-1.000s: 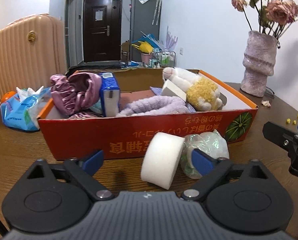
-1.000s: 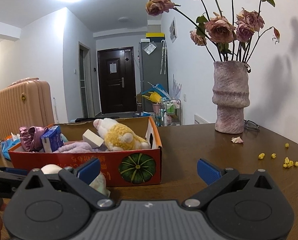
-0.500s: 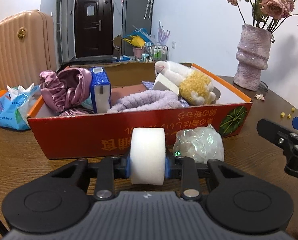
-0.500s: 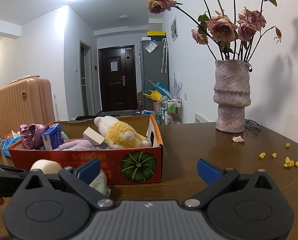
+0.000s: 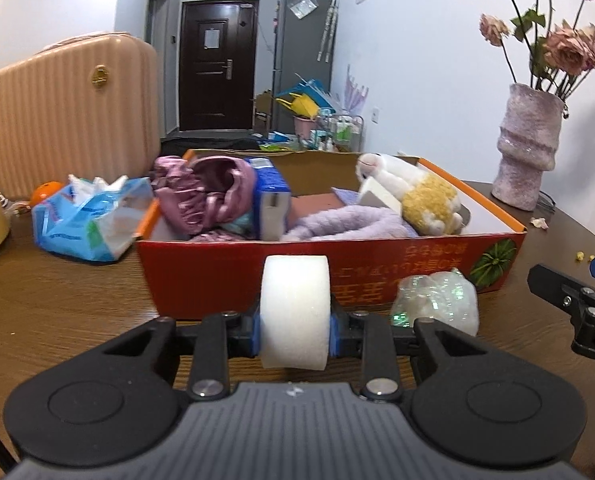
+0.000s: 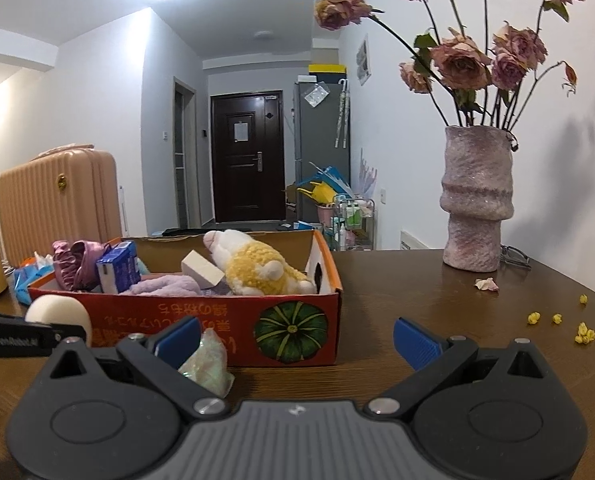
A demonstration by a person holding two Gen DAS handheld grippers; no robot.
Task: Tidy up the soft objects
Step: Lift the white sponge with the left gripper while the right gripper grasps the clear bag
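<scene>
My left gripper (image 5: 295, 330) is shut on a white foam cylinder (image 5: 295, 308) and holds it upright, lifted just in front of the red cardboard box (image 5: 225, 276). The cylinder also shows in the right wrist view (image 6: 59, 312). A shiny iridescent bundle (image 5: 435, 302) lies on the table by the box front, also in the right wrist view (image 6: 209, 362). The box holds a plush sheep (image 5: 413, 194), a purple towel (image 5: 345, 224), pink satin cloth (image 5: 205, 192), a blue tissue pack (image 5: 271, 200) and a white sponge block (image 6: 201, 270). My right gripper (image 6: 295, 338) is open and empty, to the right of the bundle.
A pink vase of dried roses (image 6: 477, 204) stands at the back right of the wooden table (image 6: 417, 292). Yellow crumbs (image 6: 585, 334) and a petal (image 6: 486, 284) lie nearby. A blue tissue bag (image 5: 89, 220) sits left of the box. A beige suitcase (image 5: 69, 116) stands behind.
My left gripper closed on the white foam cylinder, turned it upright and lifted it off the table. The right gripper stayed open and nearly still.
</scene>
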